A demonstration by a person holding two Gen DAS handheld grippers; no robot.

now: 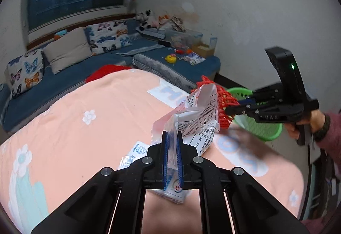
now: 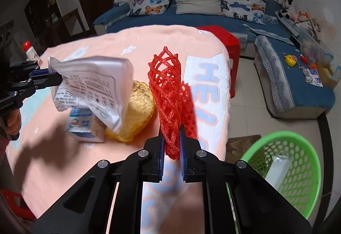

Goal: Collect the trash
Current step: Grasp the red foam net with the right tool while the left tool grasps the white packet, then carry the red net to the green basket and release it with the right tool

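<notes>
Over on the far left there's a dark cabinet [image 2: 40, 10] and a little bottle with a red cap [image 2: 29, 52], sitting just behind the left gripper [image 1: 172, 138]. That gripper has its fingers pinching a crinkly white plastic bag [image 1: 198, 114] with printed text on it, and the bag is lifted clear of the peach blanket [image 1: 85, 106] that covers the surface (flowers and big pale blue letters on it). Just under and past the bag, still lying on the blanket, are a small blue and white carton [image 2: 82, 127] and a yellowish crumpled wrapper [image 2: 138, 110].

Right of those, the right gripper [image 2: 172, 138] has its fingers clamped on a red foam net sleeve [image 2: 168, 95], which sticks up above the fingertips, off the blanket too. A hand [image 1: 307, 121] in a dark reddish sleeve holds that gripper.

Below and to the right of the right fingers, down on the tiled floor, sits a green mesh basket [image 2: 302, 165] with something white already in it. A red stool [image 2: 223, 42] stands beyond the blanket's far edge. Behind it all runs a blue corner sofa [image 2: 298, 89] with butterfly cushions [image 2: 149, 2], toys scattered on its right end.
</notes>
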